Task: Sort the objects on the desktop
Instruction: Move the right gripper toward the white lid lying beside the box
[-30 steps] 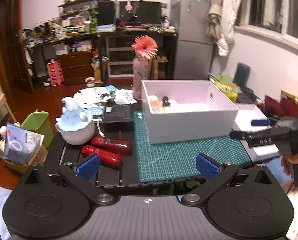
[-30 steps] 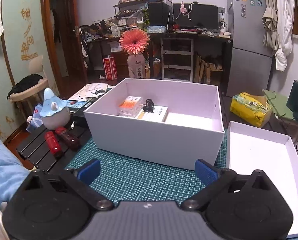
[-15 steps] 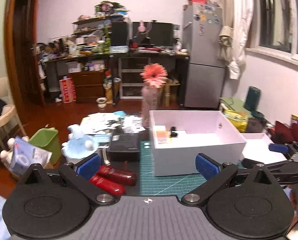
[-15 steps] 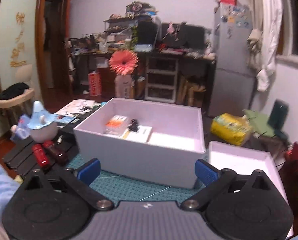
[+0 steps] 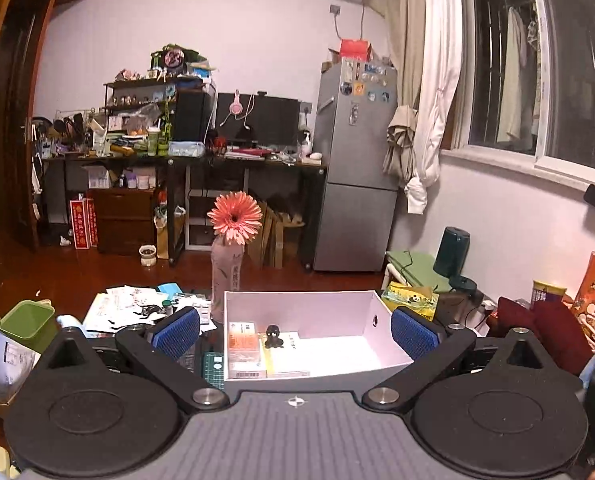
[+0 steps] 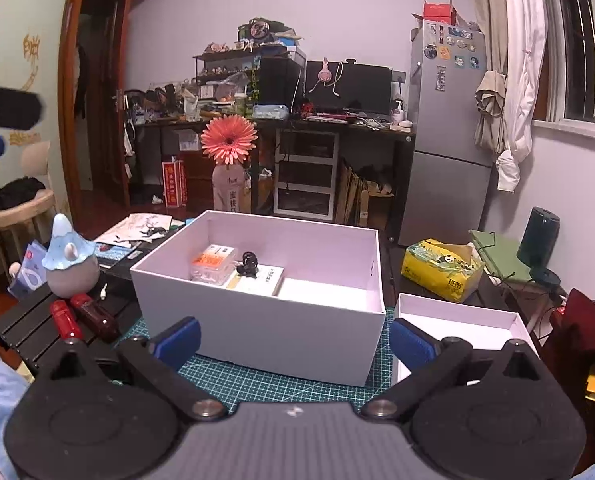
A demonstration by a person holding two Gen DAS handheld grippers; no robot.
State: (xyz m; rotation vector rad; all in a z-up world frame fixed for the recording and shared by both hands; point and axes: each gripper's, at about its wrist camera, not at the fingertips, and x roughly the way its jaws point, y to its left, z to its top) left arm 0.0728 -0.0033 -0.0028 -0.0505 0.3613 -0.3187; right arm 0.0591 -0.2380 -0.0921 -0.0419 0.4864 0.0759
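Note:
A white box [image 6: 257, 320] stands on the green cutting mat [image 6: 265, 384]. Inside it lie an orange-labelled packet [image 6: 213, 262], a small black figure [image 6: 248, 266] and a flat white booklet [image 6: 263, 280]. The same box [image 5: 317, 312] shows in the left wrist view. My left gripper [image 5: 295, 330] is open, raised and level with the box's top. My right gripper [image 6: 293, 340] is open in front of the box's near wall, holding nothing. Two red cylinders [image 6: 83, 318] and a blue-hatted plush [image 6: 69, 260] sit left of the box.
The box lid [image 6: 457, 328] lies upturned right of the box. A pink flower in a bottle [image 6: 227, 160] stands behind it. Papers [image 6: 137, 226] lie at the far left, a yellow tissue pack [image 6: 441, 268] at the right, a green bin [image 5: 27, 324] on the floor.
Both grippers have risen and tilted up, so the views show more of the room and less of the table. Both stay open and empty. Nothing on the table moved.

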